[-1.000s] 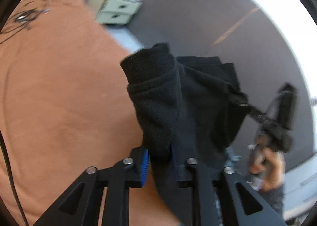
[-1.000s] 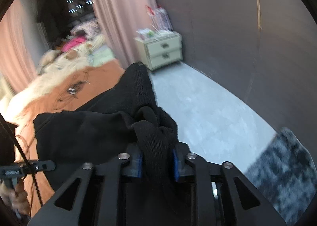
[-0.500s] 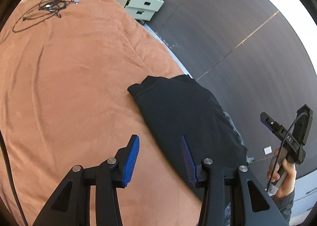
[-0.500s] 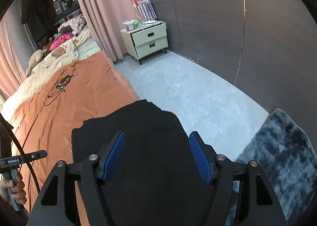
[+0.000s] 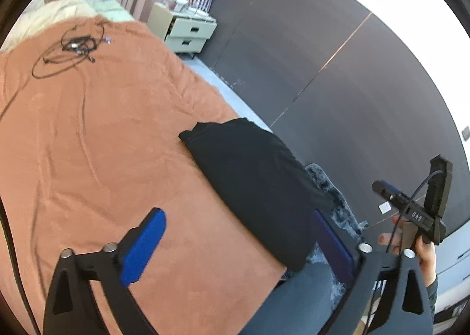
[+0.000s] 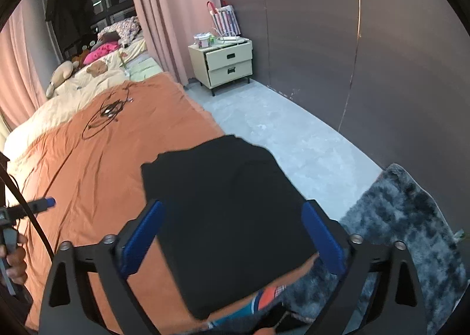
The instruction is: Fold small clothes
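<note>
black garment (image 6: 229,217) dropped flat on bed (image 5: 102,144) | folded rectangle | both hand-held grippers just opened wide, empty

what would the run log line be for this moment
phase: release after fold | black garment: flat on orange bedspread, near its edge | left gripper: jaws just opened, empty | right gripper: jaws just opened, empty

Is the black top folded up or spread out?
Folded. The black top lies flat as a compact, straight-edged rectangle at the edge of the orange bedcover, no sleeves sticking out.
</note>
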`<state>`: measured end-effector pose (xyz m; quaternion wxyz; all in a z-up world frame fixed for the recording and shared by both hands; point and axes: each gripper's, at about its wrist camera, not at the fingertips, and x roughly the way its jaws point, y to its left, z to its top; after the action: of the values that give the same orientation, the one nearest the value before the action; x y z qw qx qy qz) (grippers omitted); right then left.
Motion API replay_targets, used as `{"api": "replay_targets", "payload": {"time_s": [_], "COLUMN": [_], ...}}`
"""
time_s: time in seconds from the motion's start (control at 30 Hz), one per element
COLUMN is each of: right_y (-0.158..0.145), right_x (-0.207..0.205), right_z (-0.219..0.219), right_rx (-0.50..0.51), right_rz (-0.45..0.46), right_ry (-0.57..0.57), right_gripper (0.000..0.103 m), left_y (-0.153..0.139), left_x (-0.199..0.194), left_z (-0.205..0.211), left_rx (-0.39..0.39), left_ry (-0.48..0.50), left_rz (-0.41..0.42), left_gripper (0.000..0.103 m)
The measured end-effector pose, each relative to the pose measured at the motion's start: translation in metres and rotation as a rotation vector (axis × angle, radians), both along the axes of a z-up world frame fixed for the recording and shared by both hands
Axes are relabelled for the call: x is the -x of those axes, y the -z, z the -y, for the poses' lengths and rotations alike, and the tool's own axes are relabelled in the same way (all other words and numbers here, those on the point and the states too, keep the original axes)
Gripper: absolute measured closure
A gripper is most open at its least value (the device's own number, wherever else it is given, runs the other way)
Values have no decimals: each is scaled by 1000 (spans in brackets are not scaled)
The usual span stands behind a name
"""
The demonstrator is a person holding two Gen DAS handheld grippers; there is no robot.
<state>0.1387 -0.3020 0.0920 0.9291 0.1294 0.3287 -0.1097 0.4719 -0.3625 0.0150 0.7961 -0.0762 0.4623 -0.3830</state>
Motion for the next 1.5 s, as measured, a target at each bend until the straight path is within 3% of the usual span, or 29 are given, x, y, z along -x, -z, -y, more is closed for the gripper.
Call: {"api": "replay_targets", "payload": {"time_s": [0.27,0.53,1.03,1.5], "right_y": [0,3,23,54], "right_x": [10,58,135,191], "right_z": [-33,-70,-102,-130], "right_rx": [14,-15,44,78], "right_rz": [-14,28,164,234], "right_ry": [33,3,-98,-182], "right_gripper": [0,0,0,0], "left_y": [-42,-60,-67,-69], "left_x": [52,98,191,292], "left_z": [-52,-110,-187,-248], "left_rx": [-2,-2,-56,-48], "left_ry": [47,38,-28,-107], "left_rz": [100,172,305,455], "left_gripper": [0,0,0,0]}}
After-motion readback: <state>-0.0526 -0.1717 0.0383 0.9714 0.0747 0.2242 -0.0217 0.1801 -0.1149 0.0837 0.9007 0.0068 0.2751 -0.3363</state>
